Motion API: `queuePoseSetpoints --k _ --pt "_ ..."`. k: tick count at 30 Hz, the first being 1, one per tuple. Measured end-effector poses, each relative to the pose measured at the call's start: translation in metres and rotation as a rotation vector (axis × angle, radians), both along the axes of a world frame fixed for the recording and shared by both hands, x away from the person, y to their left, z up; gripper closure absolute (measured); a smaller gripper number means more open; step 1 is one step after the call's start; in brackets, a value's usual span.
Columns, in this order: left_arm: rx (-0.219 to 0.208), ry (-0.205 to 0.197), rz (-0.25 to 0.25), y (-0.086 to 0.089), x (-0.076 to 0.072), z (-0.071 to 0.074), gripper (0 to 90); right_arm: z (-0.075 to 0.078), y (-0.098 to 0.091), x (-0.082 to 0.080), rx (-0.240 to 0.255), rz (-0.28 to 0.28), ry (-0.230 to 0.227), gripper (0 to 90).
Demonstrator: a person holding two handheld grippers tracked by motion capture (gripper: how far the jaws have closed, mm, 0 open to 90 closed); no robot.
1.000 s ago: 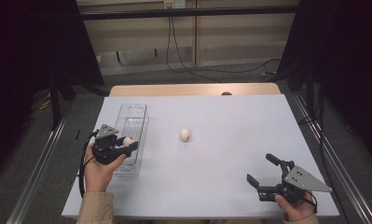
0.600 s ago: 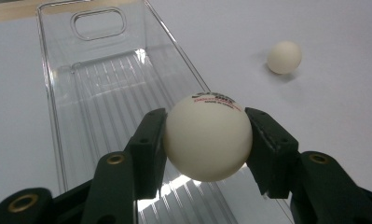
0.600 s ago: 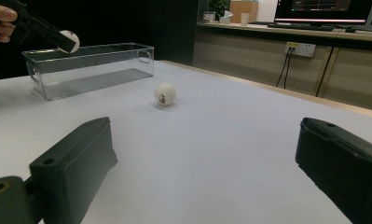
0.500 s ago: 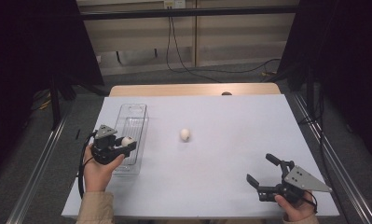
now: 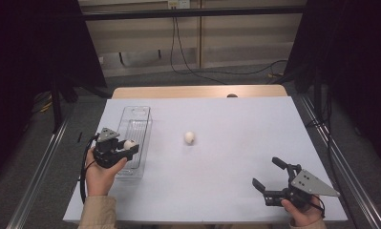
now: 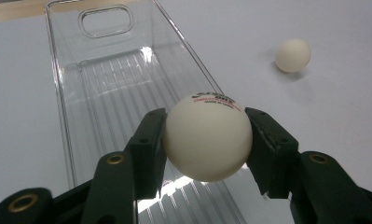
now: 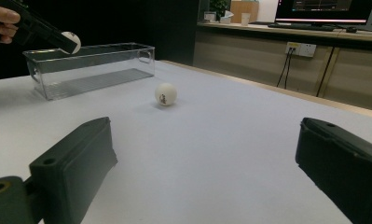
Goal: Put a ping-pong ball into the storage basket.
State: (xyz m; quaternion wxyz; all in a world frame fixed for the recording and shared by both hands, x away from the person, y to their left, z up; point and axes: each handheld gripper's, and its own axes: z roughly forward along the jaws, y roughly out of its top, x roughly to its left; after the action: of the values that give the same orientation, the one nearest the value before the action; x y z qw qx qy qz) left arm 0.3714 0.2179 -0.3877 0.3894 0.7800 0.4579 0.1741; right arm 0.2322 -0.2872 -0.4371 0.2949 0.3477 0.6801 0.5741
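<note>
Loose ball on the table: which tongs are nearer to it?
Left. The left tongs hold another ball over the bin, beside the loose ball; the right tongs sit farther off, at the near edge.

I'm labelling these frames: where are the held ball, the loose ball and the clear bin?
held ball (image 6: 208, 137), left gripper view, front face.
loose ball (image 5: 189, 138), high view, top.
clear bin (image 7: 95, 58), right gripper view, near side wall.

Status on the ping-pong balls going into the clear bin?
Done: nothing in the clear bin yet; its ribbed floor is bare. In hand: the left gripper is shut on one ball, held over the bin's near end. Left: release that ball, then fetch the second ball lying mid-table. The right gripper is open and holds nothing, near the table's front edge.
</note>
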Motion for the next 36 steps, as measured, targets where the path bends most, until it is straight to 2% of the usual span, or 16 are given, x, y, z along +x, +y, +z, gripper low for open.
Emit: queuePoseSetpoints --k 36 --pt "0.025 0.014 0.036 0.004 0.0037 -0.0097 50.8 0.0002 0.0007 -0.0001 0.001 0.004 -0.001 3.4"
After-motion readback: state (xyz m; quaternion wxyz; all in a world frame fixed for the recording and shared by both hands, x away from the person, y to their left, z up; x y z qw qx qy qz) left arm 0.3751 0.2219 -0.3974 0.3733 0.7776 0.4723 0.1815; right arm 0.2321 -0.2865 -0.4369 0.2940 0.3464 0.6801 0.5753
